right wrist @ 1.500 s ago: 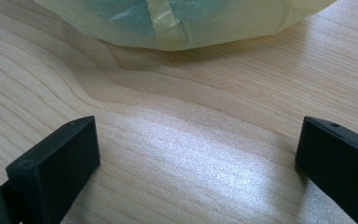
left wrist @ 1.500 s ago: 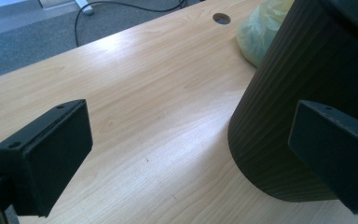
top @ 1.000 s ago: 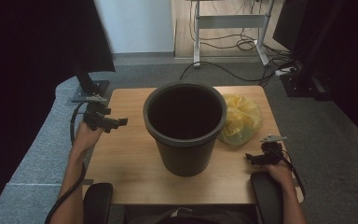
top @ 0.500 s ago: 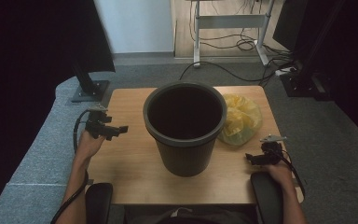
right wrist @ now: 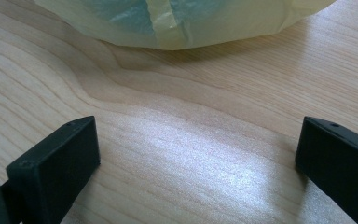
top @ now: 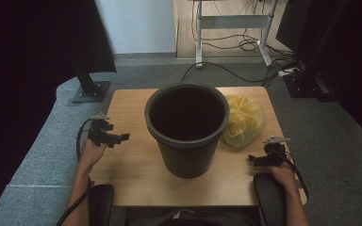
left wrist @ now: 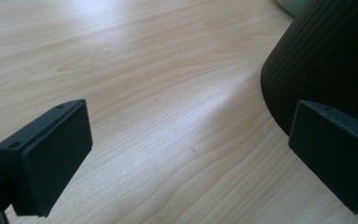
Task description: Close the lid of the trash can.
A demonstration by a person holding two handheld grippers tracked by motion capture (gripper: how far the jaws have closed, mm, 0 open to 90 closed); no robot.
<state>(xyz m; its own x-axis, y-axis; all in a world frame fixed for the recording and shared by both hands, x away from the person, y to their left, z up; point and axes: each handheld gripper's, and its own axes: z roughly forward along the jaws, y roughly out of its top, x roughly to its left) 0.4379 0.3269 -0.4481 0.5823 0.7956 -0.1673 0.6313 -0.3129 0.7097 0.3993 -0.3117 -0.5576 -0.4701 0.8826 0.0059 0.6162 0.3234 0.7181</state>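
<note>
Dark bin (top: 187,129) upright mid-tabletop (top: 127,174); yellow bag (top: 243,120) touching its right side. Left gripper (top: 115,138) and right gripper (top: 257,160) low over wood, fingers apart, empty.

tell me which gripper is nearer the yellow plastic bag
Right. The right gripper sits just in front of the yellow plastic bag, jaws open toward it. The left gripper is across the table, beyond the black bin.
</note>
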